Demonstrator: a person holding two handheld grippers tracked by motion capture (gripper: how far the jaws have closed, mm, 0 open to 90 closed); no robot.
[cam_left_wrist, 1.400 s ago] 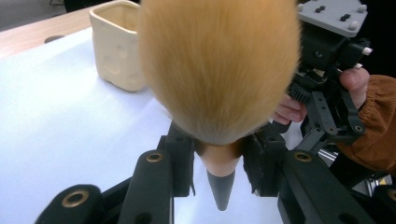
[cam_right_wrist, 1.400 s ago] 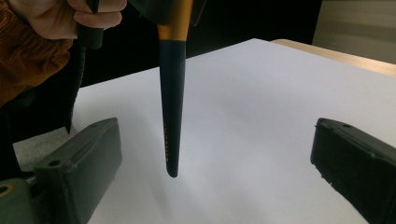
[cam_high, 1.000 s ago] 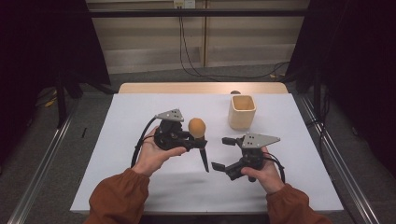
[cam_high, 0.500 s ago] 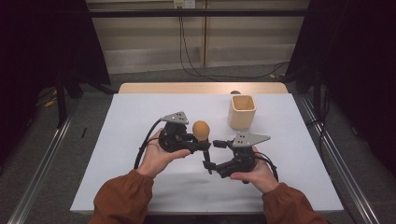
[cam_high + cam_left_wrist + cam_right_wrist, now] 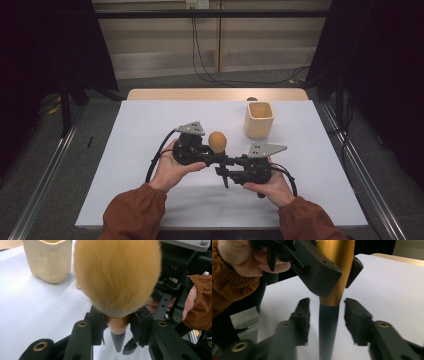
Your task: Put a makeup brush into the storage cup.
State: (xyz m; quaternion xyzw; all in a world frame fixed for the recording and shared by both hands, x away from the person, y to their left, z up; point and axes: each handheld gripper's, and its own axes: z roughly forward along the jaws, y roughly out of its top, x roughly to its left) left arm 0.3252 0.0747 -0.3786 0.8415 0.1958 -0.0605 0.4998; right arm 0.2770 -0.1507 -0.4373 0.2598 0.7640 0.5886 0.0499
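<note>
A makeup brush with a fluffy tan head [image 5: 217, 141] stands upright above the white table [image 5: 150, 130]. My left gripper [image 5: 216, 158] is shut on its gold ferrule [image 5: 334, 270]; in the left gripper view the bristles [image 5: 117, 277] rise just above my left gripper [image 5: 117, 326], and the dark handle [image 5: 117, 340] points down below it. My right gripper [image 5: 226, 174] is open, and in the right gripper view my right gripper [image 5: 327, 317] has its pads on either side of the dark handle [image 5: 328, 327] without touching it. The left gripper's black jaw [image 5: 317, 272] sits just above.
A cream square cup [image 5: 259, 120] stands upright at the back right of the table, also seen as the cream cup [image 5: 47, 260] beyond the brush. The table's wooden far edge [image 5: 215, 94] and metal floor rails [image 5: 45, 170] border the work area.
My right gripper has moved left and in under the left gripper, bringing its open jaws around the brush handle. The left gripper with the brush shifted slightly right.
</note>
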